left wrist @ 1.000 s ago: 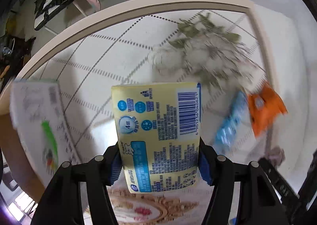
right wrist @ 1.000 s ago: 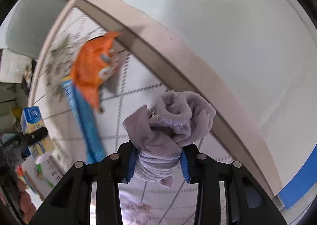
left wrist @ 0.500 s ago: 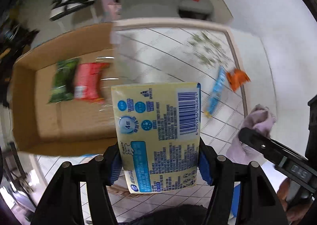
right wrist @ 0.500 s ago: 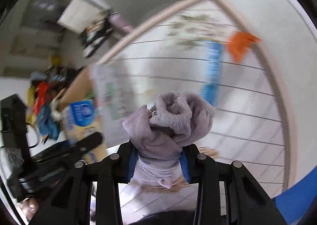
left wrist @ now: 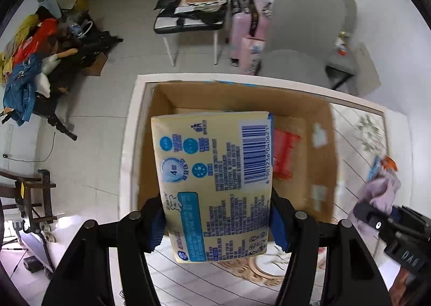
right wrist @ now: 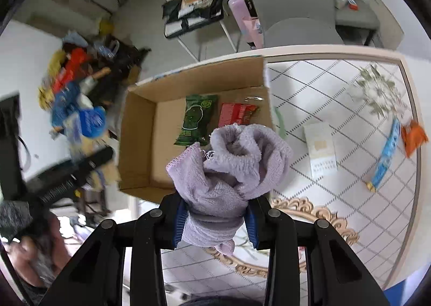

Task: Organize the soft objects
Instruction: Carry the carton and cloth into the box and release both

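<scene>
While the left gripper (left wrist: 216, 221) clamps an upright yellow tissue pack (left wrist: 214, 182), the right gripper (right wrist: 214, 221) pinches a bunched lilac towel (right wrist: 231, 168) over the cardboard box (right wrist: 140, 139) on the tiled bench (right wrist: 336, 198).

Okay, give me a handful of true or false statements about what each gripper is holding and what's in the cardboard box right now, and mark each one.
1. The left gripper has its jaws shut on the yellow tissue pack. True.
2. The right gripper is empty. False: its jaws are shut on the lavender towel.
3. The cardboard box holds a green packet and a red packet. True.
4. The orange packet lies inside the box. False: it lies on the tablecloth, beside the blue packet.
5. The box is closed. False: it is open on top.
</scene>
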Demonstrator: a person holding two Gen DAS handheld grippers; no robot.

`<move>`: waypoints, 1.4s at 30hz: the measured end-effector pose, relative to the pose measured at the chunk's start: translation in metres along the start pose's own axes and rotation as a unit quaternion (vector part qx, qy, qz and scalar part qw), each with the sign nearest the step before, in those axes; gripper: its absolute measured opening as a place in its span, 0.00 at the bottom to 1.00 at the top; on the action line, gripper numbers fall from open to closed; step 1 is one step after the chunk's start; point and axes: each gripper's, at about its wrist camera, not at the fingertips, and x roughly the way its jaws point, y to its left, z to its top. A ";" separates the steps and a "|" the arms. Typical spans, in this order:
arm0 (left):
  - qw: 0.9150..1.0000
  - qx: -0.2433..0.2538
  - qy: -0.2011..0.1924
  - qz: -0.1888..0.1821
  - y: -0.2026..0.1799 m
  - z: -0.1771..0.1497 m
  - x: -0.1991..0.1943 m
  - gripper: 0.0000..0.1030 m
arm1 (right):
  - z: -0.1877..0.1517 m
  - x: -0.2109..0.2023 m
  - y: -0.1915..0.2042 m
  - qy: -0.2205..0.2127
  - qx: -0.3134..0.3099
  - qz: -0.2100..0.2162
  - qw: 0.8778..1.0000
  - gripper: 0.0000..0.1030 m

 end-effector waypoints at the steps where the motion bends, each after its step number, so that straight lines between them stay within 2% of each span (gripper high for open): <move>1: 1.000 0.001 0.003 0.005 0.006 0.006 0.007 0.59 | 0.004 0.009 0.006 0.007 -0.006 -0.008 1.000 0.38; 5: 0.999 0.014 0.026 0.014 0.020 0.029 0.041 0.59 | 0.025 0.050 0.022 0.035 -0.011 -0.051 0.998 0.38; 11: 0.997 0.038 0.062 0.023 0.024 0.054 0.099 0.59 | 0.042 0.098 0.016 0.071 -0.012 -0.092 0.993 0.38; 16: 0.995 0.050 0.083 0.018 0.022 0.071 0.131 0.59 | 0.048 0.130 0.005 0.100 -0.010 -0.109 0.989 0.39; 23: 0.994 0.050 0.099 0.007 0.022 0.088 0.151 0.60 | 0.040 0.162 -0.007 0.140 -0.005 -0.123 0.982 0.41; 24: 0.993 0.052 0.106 0.001 0.021 0.090 0.154 0.60 | 0.039 0.165 -0.008 0.146 -0.005 -0.125 0.981 0.45; 26: 0.990 0.060 0.125 0.000 0.020 0.094 0.161 0.60 | 0.039 0.167 -0.010 0.150 -0.008 -0.128 0.980 0.66; 27: 0.990 0.060 0.126 -0.001 0.021 0.096 0.162 0.60 | 0.039 0.165 -0.008 0.144 -0.014 -0.127 0.981 0.83; 28: 0.990 0.057 0.127 -0.004 0.021 0.097 0.162 0.60 | 0.039 0.162 -0.006 0.138 -0.018 -0.132 0.981 0.89; 31: 0.991 0.043 0.125 -0.015 0.026 0.095 0.156 0.63 | 0.039 0.152 -0.001 0.124 -0.020 -0.144 0.982 0.89; 33: 0.991 0.046 0.120 -0.023 0.026 0.090 0.149 0.81 | 0.040 0.145 0.002 0.116 -0.021 -0.150 0.982 0.90; 35: 0.992 0.057 0.107 -0.024 0.024 0.081 0.139 0.92 | 0.038 0.139 0.009 0.107 -0.021 -0.150 0.983 0.91; 42: 0.994 0.051 0.077 -0.051 0.023 0.037 0.097 0.94 | 0.030 0.121 0.021 0.084 -0.022 -0.151 0.985 0.92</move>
